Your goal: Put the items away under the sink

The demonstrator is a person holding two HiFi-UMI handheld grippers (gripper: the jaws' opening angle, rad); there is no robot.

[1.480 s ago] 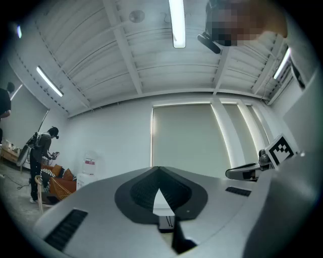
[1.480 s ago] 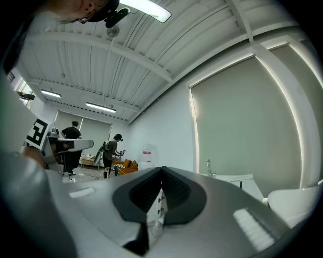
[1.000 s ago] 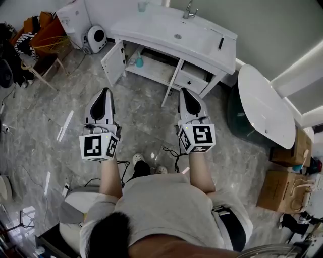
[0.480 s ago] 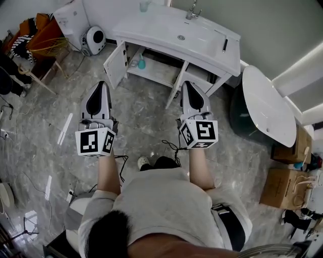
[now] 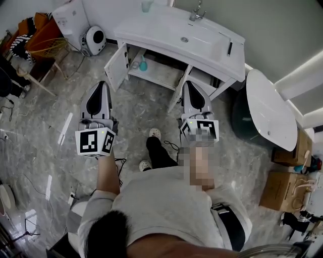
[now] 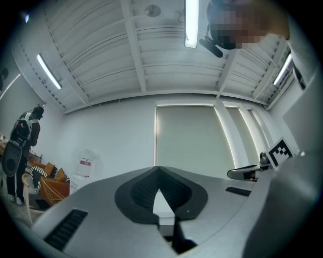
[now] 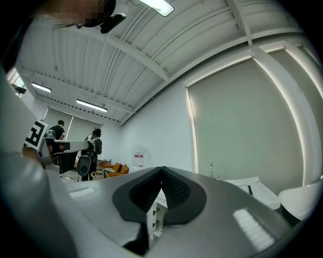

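A white sink vanity (image 5: 166, 30) stands ahead on the marble floor, its left cabinet door (image 5: 115, 66) swung open. Inside on the shelf stands a teal bottle (image 5: 143, 63). A pale cup (image 5: 147, 5) and a dark slim item (image 5: 230, 48) rest on the counter. My left gripper (image 5: 102, 85) (image 6: 158, 169) and right gripper (image 5: 187, 85) (image 7: 162, 169) are held side by side in front of the vanity, well short of it. Both are shut with nothing between their jaws.
A white oval tub (image 5: 270, 108) sits at the right with cardboard boxes (image 5: 290, 148) beyond it. An orange chair (image 5: 43, 35) and a round white device (image 5: 94, 39) stand at the left. Cables (image 5: 169, 146) lie on the floor near the person's feet. Two people (image 7: 75, 146) stand further off.
The person has stepped forward, one foot now ahead on the floor. Both grippers stay shut and level, and the vanity has shifted slightly in view.
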